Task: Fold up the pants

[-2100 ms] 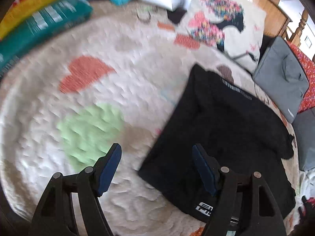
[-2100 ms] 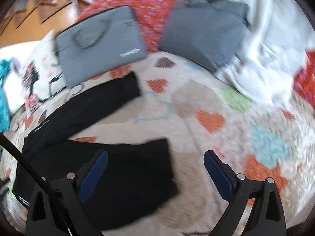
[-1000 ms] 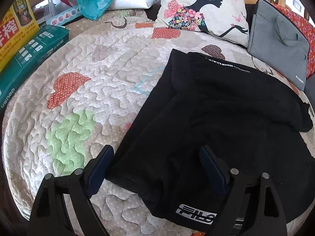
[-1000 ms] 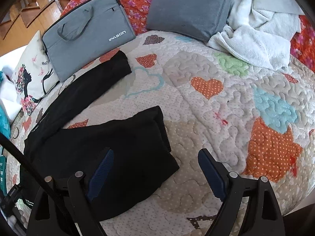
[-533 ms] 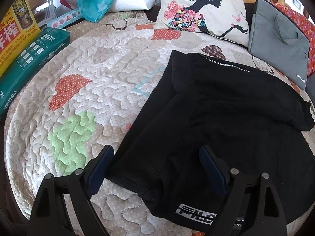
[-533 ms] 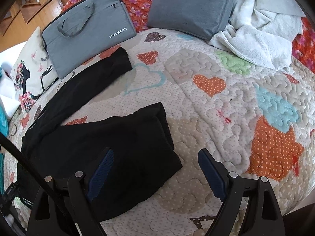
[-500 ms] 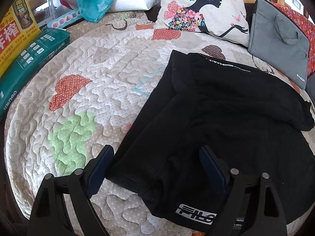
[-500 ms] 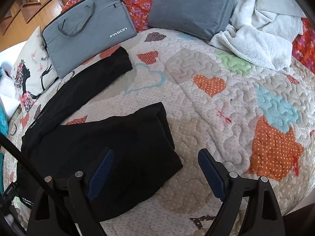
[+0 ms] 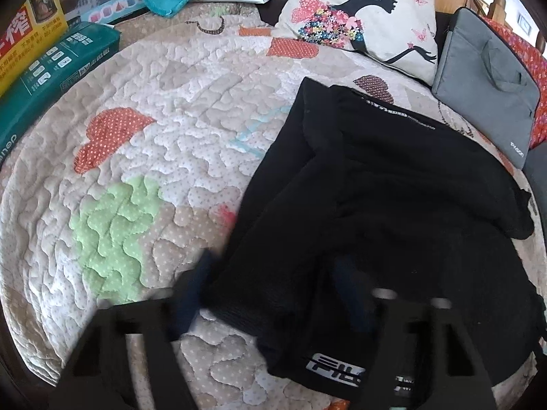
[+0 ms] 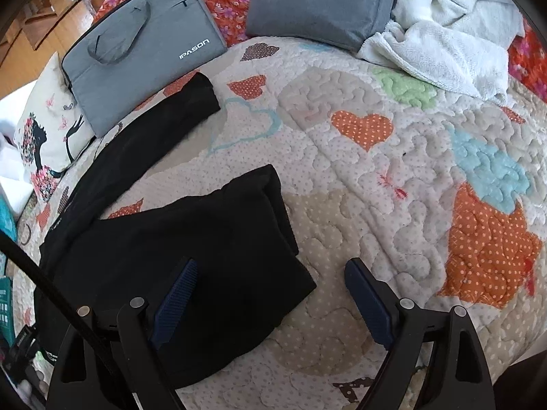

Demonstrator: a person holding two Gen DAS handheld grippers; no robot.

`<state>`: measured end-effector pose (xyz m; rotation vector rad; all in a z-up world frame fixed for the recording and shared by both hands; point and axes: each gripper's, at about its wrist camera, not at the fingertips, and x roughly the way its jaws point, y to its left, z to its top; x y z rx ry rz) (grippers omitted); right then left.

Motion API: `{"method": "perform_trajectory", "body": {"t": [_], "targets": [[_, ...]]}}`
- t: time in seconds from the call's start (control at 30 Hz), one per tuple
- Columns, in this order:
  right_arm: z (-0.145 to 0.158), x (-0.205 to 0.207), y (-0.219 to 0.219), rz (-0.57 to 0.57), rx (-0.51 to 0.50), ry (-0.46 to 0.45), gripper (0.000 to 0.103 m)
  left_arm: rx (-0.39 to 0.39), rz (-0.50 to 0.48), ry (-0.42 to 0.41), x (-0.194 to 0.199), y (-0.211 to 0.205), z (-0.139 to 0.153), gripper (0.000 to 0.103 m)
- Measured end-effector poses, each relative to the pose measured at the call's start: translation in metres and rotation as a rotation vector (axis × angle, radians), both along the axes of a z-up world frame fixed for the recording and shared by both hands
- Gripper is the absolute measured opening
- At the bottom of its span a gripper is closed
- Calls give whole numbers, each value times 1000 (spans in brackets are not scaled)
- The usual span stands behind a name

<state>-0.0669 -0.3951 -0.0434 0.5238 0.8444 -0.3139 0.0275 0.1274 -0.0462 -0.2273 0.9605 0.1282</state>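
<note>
Black pants (image 9: pixel 393 205) lie on a quilted bedspread (image 9: pixel 191 109) with heart patches. One leg is folded back over the waist area; the other leg stretches toward the grey laptop bag (image 10: pixel 136 51). A silver logo (image 9: pixel 335 372) shows near the waistband. My left gripper (image 9: pixel 273 294) is blurred by motion, jaws apart and closing around the folded edge of the pants at the waist end. My right gripper (image 10: pixel 270 300) is open, jaws straddling the lower corner of the folded leg (image 10: pixel 212 259), just above the cloth.
A printed pillow (image 9: pixel 362 10) and the grey laptop bag (image 9: pixel 485 85) lie at the far side. A second grey bag (image 10: pixel 321 0) and a white towel (image 10: pixel 437 41) lie beyond the right gripper. Green and yellow boxes (image 9: pixel 44 68) lie at the left edge.
My left gripper's fingers have moved inward and are blurred, narrowing around the pants edge. The right gripper has held still. The pants have not visibly shifted.
</note>
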Motion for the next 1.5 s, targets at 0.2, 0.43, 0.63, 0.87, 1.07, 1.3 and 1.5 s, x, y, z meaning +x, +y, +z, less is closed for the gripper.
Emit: {"method": "perform_trajectory", "body": {"t": [0.2, 0.43, 0.63, 0.87, 1.07, 1.3, 1.5], "targets": [[5, 7, 13, 56, -51, 6, 37, -86, -44, -1, -3, 2, 4, 25], [12, 2, 7, 86, 43, -42, 17, -105, -39, -33, -29, 3, 23, 24], [4, -1, 1, 56, 73, -3, 19, -264, 53, 53, -26, 34, -4, 42], [24, -22, -10, -20, 45, -36, 42, -484, 91, 32, -33, 56, 8, 43], [70, -43, -15, -76, -112, -121, 43, -253, 73, -39, -36, 42, 50, 45], [97, -19, -11, 67, -149, -203, 77, -193, 77, -62, -9, 65, 66, 45], [118, 62, 18, 304, -273, -117, 66, -139, -35, -57, 81, 43, 68, 45]]}}
